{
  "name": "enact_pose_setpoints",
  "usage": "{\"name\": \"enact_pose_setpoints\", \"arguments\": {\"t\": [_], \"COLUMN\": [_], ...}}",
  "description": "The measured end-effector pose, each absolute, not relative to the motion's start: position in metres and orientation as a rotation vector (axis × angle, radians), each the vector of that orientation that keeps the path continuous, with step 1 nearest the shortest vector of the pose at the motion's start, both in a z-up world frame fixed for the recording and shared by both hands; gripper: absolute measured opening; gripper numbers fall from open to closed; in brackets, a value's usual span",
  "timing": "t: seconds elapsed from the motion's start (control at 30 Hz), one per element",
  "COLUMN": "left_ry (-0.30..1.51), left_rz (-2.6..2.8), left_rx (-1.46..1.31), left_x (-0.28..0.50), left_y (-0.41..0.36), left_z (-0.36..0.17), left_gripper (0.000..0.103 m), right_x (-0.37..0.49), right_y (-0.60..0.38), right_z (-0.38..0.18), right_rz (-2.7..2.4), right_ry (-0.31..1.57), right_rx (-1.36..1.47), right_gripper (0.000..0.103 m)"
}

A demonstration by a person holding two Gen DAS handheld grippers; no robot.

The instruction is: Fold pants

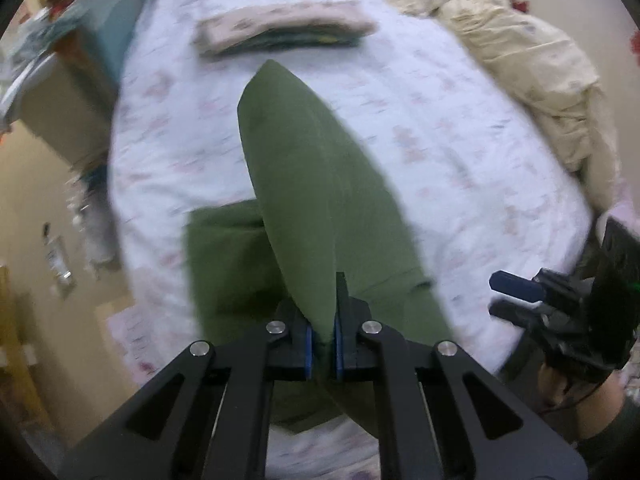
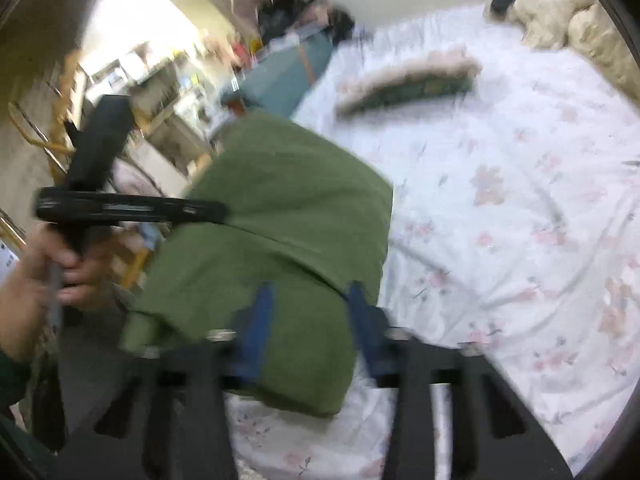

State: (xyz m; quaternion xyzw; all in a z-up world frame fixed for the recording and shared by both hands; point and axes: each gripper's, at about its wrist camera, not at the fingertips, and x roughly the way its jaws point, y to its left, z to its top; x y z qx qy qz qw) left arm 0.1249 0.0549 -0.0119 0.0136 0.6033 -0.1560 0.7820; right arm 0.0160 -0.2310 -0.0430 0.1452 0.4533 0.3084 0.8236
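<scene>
The green pants (image 1: pixel 316 200) lie on a bed with a white floral sheet (image 1: pixel 460 152). My left gripper (image 1: pixel 322 344) is shut on a fold of the pants and holds it lifted above the lower layer. In the right wrist view the green pants (image 2: pixel 280 208) bulge up in a folded heap, and the left gripper (image 2: pixel 224 212) comes in from the left onto their edge. My right gripper (image 2: pixel 308 300) stands open over the near part of the pants, its blue pads (image 2: pixel 260 320) apart. It also shows at the right edge of the left wrist view (image 1: pixel 496 294).
A stack of folded clothes (image 1: pixel 284 30) lies further up the bed, also in the right wrist view (image 2: pixel 408 84). A crumpled cream blanket (image 1: pixel 520 48) lies at the far right. A blue-green box (image 1: pixel 116 20) and cluttered furniture stand left of the bed.
</scene>
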Motion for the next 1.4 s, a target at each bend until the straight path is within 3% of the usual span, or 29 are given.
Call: {"name": "enact_pose_setpoints", "arguments": {"t": [0.1,0.23,0.33,0.43,0.5,0.53,0.6,0.8,0.9,0.97,1.0,1.03,1.1,1.4], "left_ry": [1.342,1.402,1.453,1.319,1.192,1.15,1.124,1.45,1.457,1.455,1.454,1.451,1.436,1.437], "left_rz": [-0.272,-0.125,-0.006,0.089,0.133,0.122,0.037,-0.062,-0.057,-0.044,-0.038,-0.035,-0.035,-0.041], "left_rx": [0.051,0.101,0.179,0.299,0.348,0.343,0.3,0.23,0.195,0.182,0.177,0.18,0.205,0.226], "left_x": [0.126,0.129,0.13,0.123,0.117,0.114,0.108,0.116,0.121,0.12,0.119,0.12,0.121,0.123], "left_y": [0.081,0.105,0.111,0.101,0.091,0.085,0.073,0.065,0.07,0.073,0.072,0.071,0.067,0.062], "left_z": [-0.034,-0.071,-0.099,-0.085,-0.067,-0.059,-0.054,-0.126,-0.124,-0.122,-0.122,-0.122,-0.122,-0.125], "left_gripper": [0.006,0.008,0.024,0.034,0.058,0.062,0.064,0.062,0.064,0.064,0.064,0.064,0.064,0.064], "right_x": [0.028,0.023,0.022,0.022,0.023,0.023,0.026,0.028,0.029,0.03,0.032,0.034,0.036,0.044], "right_y": [-0.18,-0.136,-0.125,-0.124,-0.121,-0.122,-0.12,-0.131,-0.146,-0.162,-0.172,-0.183,-0.198,-0.153], "right_z": [-0.071,-0.099,-0.108,-0.111,-0.108,-0.109,-0.111,-0.105,-0.111,-0.109,-0.108,-0.109,-0.117,-0.204], "right_rz": [0.713,0.811,0.835,0.824,0.821,0.825,0.827,0.845,0.855,0.825,0.801,0.764,0.703,0.696], "right_ry": [1.05,1.105,1.114,1.109,1.115,1.117,1.116,1.16,1.187,1.179,1.163,1.145,1.146,1.454], "right_rx": [0.181,0.124,0.139,0.12,0.122,0.131,0.133,0.193,0.288,0.376,0.429,0.49,0.575,0.782], "right_gripper": [0.015,0.015,0.012,0.011,0.011,0.011,0.011,0.011,0.018,0.043,0.072,0.09,0.097,0.098]}}
